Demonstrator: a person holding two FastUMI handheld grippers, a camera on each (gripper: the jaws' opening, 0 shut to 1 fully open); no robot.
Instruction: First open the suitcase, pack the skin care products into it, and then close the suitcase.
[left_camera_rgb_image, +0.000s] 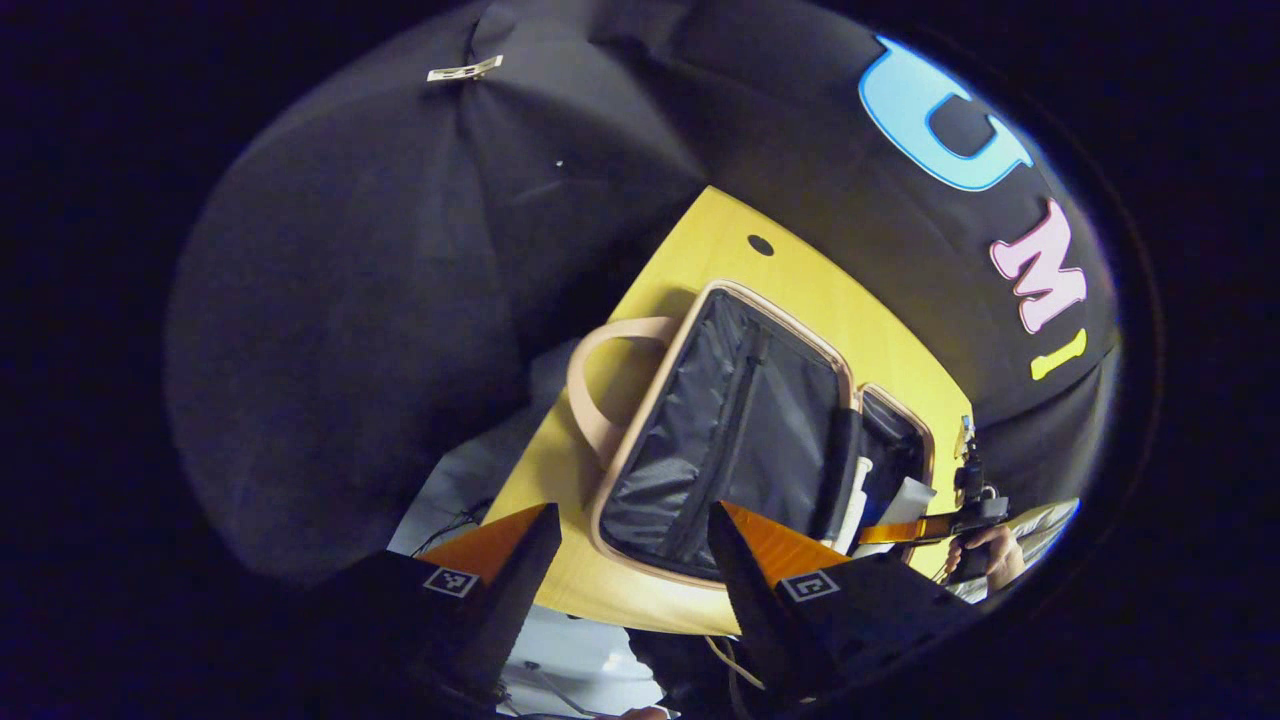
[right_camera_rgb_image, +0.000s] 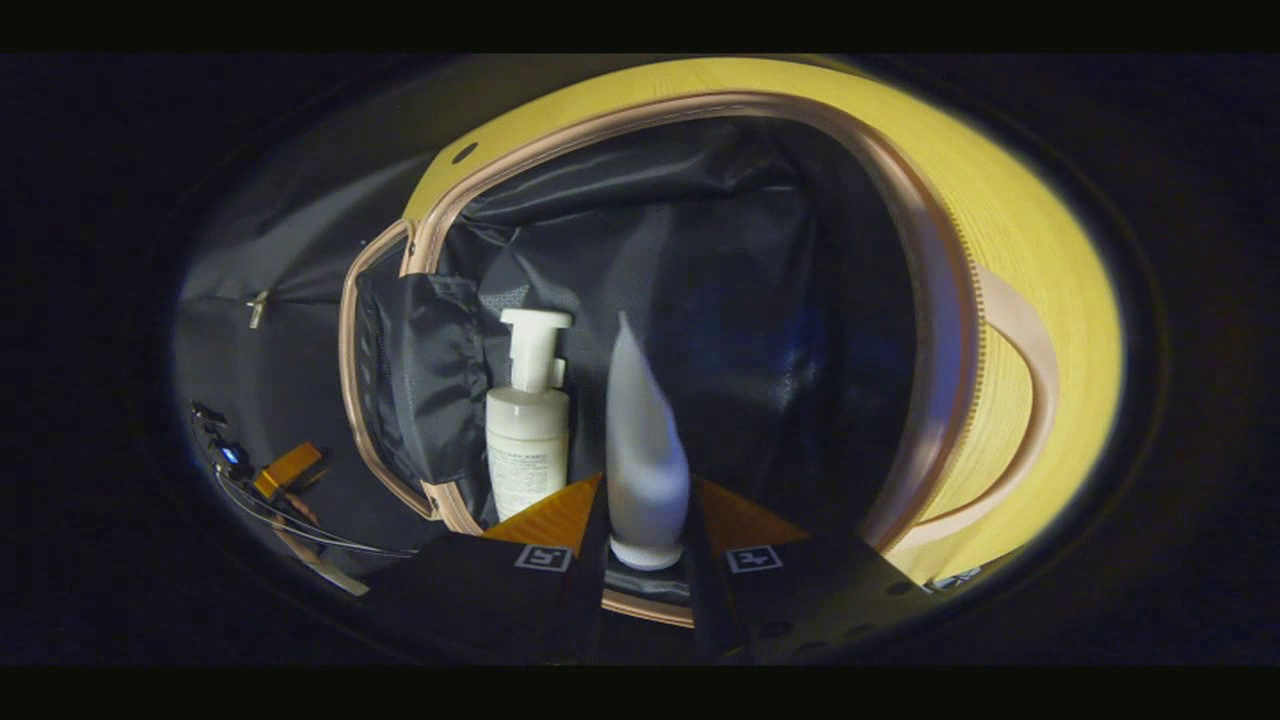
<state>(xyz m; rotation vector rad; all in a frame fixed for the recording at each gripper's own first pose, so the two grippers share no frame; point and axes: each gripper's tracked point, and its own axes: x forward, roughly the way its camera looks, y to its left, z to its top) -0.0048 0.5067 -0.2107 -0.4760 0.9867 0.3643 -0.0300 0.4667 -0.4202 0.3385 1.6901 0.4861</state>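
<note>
Suitcase (right_camera_rgb_image: 940, 330) lies open on the yellow table (right_camera_rgb_image: 1040, 250); packing is under way. The right gripper (right_camera_rgb_image: 645, 530) clasps a white tube (right_camera_rgb_image: 645, 450) inside it, beside the pump bottle (right_camera_rgb_image: 527, 430) (already packed). Next, I judge: release. The left gripper (left_camera_rgb_image: 630, 560) hovers spread, empty, near the suitcase's rim.

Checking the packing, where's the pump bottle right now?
In the right gripper view, the pump bottle lies inside the open suitcase, left of the white tube held by the right tool.
</note>
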